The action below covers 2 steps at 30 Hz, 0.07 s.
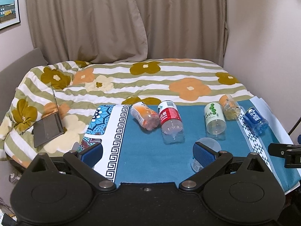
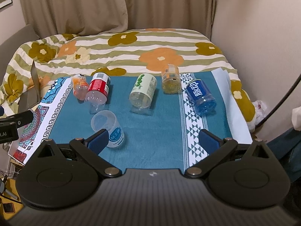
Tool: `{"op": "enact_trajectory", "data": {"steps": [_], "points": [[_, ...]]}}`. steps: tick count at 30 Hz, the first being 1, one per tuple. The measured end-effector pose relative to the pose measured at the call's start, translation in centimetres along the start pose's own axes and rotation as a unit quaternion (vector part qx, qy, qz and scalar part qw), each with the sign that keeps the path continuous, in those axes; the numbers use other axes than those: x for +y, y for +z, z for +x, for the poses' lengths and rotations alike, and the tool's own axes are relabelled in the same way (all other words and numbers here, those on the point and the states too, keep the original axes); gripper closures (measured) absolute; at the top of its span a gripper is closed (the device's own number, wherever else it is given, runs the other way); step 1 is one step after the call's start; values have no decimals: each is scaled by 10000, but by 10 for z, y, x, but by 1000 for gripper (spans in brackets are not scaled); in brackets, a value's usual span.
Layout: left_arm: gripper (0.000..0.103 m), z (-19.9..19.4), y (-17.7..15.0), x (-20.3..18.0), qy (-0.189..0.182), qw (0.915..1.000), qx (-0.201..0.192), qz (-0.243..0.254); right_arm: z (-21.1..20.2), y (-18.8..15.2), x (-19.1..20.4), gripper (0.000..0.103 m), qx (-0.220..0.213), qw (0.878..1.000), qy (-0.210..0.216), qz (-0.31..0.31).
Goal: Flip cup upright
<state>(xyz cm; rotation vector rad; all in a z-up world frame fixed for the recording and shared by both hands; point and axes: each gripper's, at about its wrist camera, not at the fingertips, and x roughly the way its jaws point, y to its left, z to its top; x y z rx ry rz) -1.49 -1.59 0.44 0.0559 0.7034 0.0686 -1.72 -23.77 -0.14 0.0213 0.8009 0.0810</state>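
Beige curtains [image 1: 112, 18] hung behind a bed spread with a striped quilt [image 1: 150, 79] printed in orange and olive flowers. Over the near end of that bed we saw a teal cloth [image 2: 160, 128] with white patterned borders, and an open laptop [image 1: 49, 128] sat on the quilt to its left.

Our left gripper [image 1: 148, 152] hovered low over the near part of the cloth with its blue-padded jaws spread wide and nothing between them. Our right gripper [image 2: 154, 141] was likewise spread wide and held nothing.

We found the translucent cup [image 2: 108, 128] lying on its side on the teal cloth, its open mouth turned toward the far end of the bed and a light blue label around its body. In the right wrist view it lay just past the gripper's left pad, which overlapped it; we could not tell whether the two touched. In the left wrist view the same cup [image 1: 207, 145] was half hidden behind the left gripper's right-hand pad.

Farther along the cloth, five more containers lay tipped over in a loose row: an orange bottle [image 2: 80, 88], a red-labelled bottle [image 2: 97, 90], a green-dotted bottle [image 2: 143, 92], a yellow jar [image 2: 170, 81] and a blue bottle [image 2: 201, 96]. The orange and red ones lay just beside each other.
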Motion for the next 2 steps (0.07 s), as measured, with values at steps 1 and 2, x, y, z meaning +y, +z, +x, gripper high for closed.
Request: {"op": "enact_trajectory", "data": {"steps": [1, 2], "points": [[0, 1, 0, 1, 8, 10000, 10, -17, 2, 0, 1, 0, -23, 10000, 55, -24], [0, 2, 0, 3, 20, 10000, 30, -38, 6, 0, 5, 0, -55, 9999, 150, -64]]}}
